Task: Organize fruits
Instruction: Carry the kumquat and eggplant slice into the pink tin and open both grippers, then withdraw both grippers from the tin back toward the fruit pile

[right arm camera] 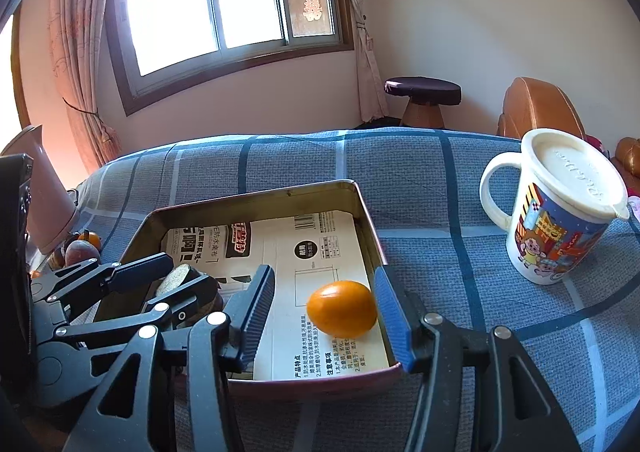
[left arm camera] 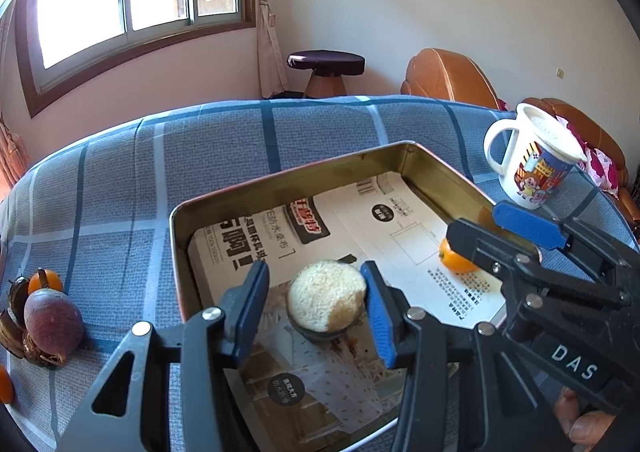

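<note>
- Blue ribbed pads on the left gripper (left arm camera: 316,312) stand either side of the round cut fruit with pale fibrous flesh and a dark rind (left arm camera: 326,298). A clear gap shows on the left; the right pad looks at or just beside the fruit, so the grip reads as released, with the fruit resting on the paper rather than hanging.
- The right gripper (right arm camera: 324,316) frames the small smooth orange oval fruit (right arm camera: 342,308) the same way. Its left pad stands apart from the fruit and its right pad sits just beside it, so nothing is clenched.
- Both fruits lie on the printed paper sheet (left arm camera: 400,228) lining the shallow gold-coloured metal tin (left arm camera: 280,179). In my judgement this is the collecting place, and the loosened jaws mean each piece is being set down there.
- Outside the tin, on the blue checked tablecloth (left arm camera: 200,155), a purple-brown round fruit (left arm camera: 52,322) and another small orange one (left arm camera: 45,280) sit with dark peel scraps, likely waiting to be gathered.
- The white lidded plastic mug with cartoon print (right arm camera: 556,211) stands well apart to the right, out of the way.
</note>
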Demonstrator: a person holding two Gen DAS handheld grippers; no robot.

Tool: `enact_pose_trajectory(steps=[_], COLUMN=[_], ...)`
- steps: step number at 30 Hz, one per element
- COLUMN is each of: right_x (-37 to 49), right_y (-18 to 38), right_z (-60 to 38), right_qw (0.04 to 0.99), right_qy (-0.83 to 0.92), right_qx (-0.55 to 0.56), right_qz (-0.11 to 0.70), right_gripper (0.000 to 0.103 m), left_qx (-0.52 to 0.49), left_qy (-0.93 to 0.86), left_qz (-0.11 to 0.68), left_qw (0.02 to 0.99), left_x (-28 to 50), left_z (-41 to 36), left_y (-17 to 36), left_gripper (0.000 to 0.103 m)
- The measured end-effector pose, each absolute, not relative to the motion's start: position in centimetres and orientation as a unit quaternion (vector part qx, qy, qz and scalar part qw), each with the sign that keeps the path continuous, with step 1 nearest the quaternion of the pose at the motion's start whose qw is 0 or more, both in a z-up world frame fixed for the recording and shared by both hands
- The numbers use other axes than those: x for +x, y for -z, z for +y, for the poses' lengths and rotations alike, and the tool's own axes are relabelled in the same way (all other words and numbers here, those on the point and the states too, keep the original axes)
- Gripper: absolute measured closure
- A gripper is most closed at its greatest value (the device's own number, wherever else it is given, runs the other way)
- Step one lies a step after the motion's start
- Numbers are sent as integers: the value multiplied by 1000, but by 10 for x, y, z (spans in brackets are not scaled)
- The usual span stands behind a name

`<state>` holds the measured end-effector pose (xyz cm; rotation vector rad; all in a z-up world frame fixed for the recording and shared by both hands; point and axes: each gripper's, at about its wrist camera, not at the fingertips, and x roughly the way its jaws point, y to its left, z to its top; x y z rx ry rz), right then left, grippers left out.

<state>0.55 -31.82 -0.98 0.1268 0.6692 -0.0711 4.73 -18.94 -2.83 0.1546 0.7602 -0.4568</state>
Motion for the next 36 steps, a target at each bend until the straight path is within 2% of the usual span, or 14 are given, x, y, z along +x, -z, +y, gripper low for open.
enact_pose_trajectory(steps=[6,8,14,15,16,19,20,21,23,26,32,36], right_x=[-2,-4,-7,-9,-11,-24,-29,-34,-41,-44,-48,-49], right_y=[8,8,7,6,4,-9,-13,-16,-19,-22,-23,-24], right_z=[-313,-310,-312,-314,-315,-315,-314,-314,-313,-308,-300,-294], right_qw=[941,941,942,944,946,962,967,971,977,979,980,981], right_qy=[66,71,62,60,57,69,77,86,102,119,132,135], right_qx=[85,87,108,114,116,99,92,86,73,49,27,13], right_qz=[322,321,310,305,296,245,225,206,175,160,143,140], right_gripper=[48,47,46,46,46,45,37,25,15,15,15,15], left_qx=[107,123,124,124,123,111,109,105,91,68,79,61], left_qy=[221,210,205,201,195,186,181,180,183,174,109,76], left_qz=[357,346,343,340,335,307,300,295,290,284,240,243], left_qw=[901,906,908,910,913,927,930,932,935,941,961,965], left_x=[52,54,58,57,55,45,42,39,34,27,13,13], left_z=[-191,-188,-184,-184,-182,-174,-173,-171,-166,-153,-119,-89], left_y=[28,25,24,24,22,14,10,7,2,-1,-3,-2], left_gripper=[49,38,37,36,27,24,20,18,14,7,2,1])
